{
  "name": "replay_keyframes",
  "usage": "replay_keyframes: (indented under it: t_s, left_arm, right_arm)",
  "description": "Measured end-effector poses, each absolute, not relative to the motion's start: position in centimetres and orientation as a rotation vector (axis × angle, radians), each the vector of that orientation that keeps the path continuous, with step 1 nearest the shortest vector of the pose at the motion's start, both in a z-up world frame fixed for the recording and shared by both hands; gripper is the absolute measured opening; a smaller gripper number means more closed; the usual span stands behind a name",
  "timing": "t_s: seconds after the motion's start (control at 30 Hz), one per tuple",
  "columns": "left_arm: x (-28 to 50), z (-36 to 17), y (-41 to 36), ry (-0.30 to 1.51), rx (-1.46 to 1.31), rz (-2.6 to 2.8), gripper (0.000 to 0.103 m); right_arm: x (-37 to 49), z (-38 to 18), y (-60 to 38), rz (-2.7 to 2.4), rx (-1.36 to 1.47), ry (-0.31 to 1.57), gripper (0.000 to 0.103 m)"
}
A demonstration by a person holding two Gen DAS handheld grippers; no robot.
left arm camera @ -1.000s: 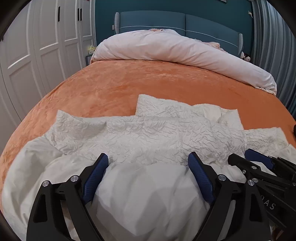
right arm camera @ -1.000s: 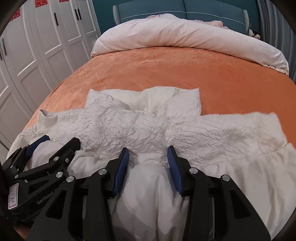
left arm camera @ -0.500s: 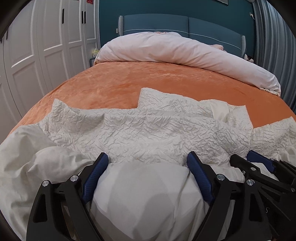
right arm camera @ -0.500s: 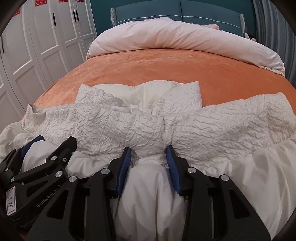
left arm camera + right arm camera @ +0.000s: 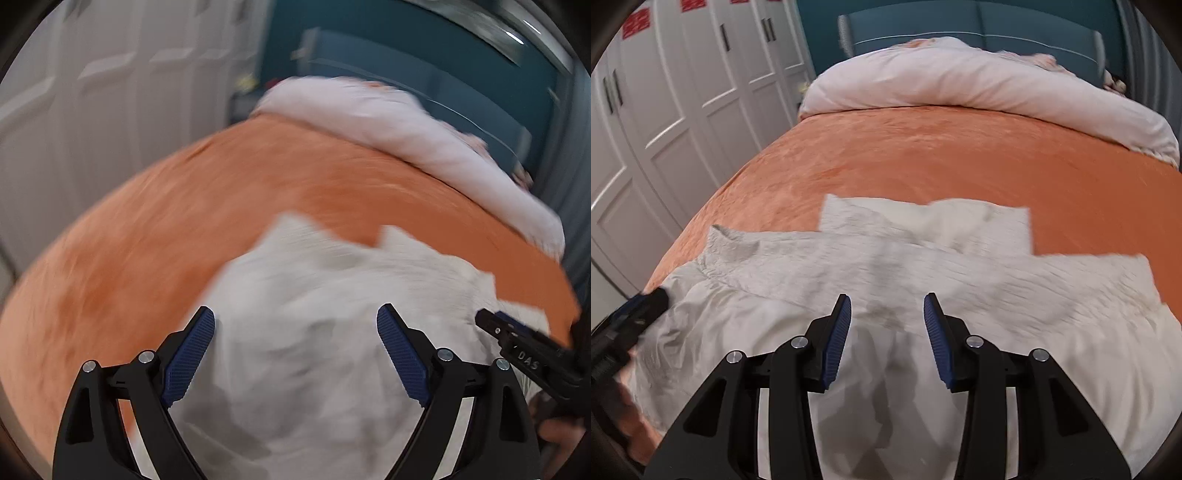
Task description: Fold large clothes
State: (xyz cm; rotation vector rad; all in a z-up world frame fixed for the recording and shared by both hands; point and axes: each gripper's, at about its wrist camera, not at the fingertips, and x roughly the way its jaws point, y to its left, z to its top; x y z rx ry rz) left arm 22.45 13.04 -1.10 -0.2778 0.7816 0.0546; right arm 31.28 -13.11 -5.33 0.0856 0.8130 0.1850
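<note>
A large white garment [image 5: 923,266] with a crinkled upper part and a smooth skirt lies spread on the orange bedspread [image 5: 960,155]. In the blurred left wrist view the garment [image 5: 332,295] lies below my left gripper [image 5: 295,325], which is open and empty above its left part. My right gripper [image 5: 886,314] is open and empty above the garment's middle. The right gripper's tip shows at the right edge of the left wrist view [image 5: 491,321]. The left gripper's tip shows at the left edge of the right wrist view [image 5: 646,302].
A rolled pale pink duvet [image 5: 979,85] lies across the head of the bed before a blue headboard [image 5: 979,26]. White wardrobe doors [image 5: 665,92] stand along the left side of the bed.
Both grippers have lifted away from the garment and the left one has swung left, blurring its view. The garment now lies flatter and more spread out.
</note>
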Motion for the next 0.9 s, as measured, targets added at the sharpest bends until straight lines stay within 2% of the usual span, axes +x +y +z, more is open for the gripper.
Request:
replay_keyframes:
  t_s: [0.17,0.37,0.6,0.7,0.77,0.8,0.83,0.9]
  left_arm:
    - [21.2,-4.8,18.9,0.884,-0.458,0.1,0.087]
    - [21.1,-9.0,18.7,0.957,-0.631,-0.022,0.091]
    - [21.2,-9.6,17.1,0.877,-0.569,-0.02,0.096]
    - [21.7,-9.1,17.3,0.878,-0.641,-0.112,0.059]
    - [21.7,-8.3,17.4,0.874,-0.696,-0.128,0.041]
    - [21.5,-7.5,17.3,0.864,-0.696,-0.136,0.028]
    - [21.3,-6.6,17.2,0.851,-0.686,-0.143,0.021]
    - [20.7,-4.1,16.4,0.823,-0.665,-0.181,0.016]
  right_arm:
    - [33.0,-8.9,-12.4,0.186,0.118,0.884,0.04]
    - [32.9,-10.0,-12.2,0.187,0.098,0.868,0.041]
    - [32.8,-10.8,-11.9,0.179,0.071,0.833,0.041]
    - [32.7,-10.9,-11.9,0.178,0.073,0.829,0.041]
    - [32.7,-10.8,-12.1,0.183,0.082,0.831,0.041]
    - [32.7,-10.6,-12.2,0.187,0.09,0.834,0.041]
    - [32.5,-10.3,-12.6,0.191,0.102,0.839,0.041]
    - [31.8,-8.9,-13.6,0.184,0.151,0.851,0.041]
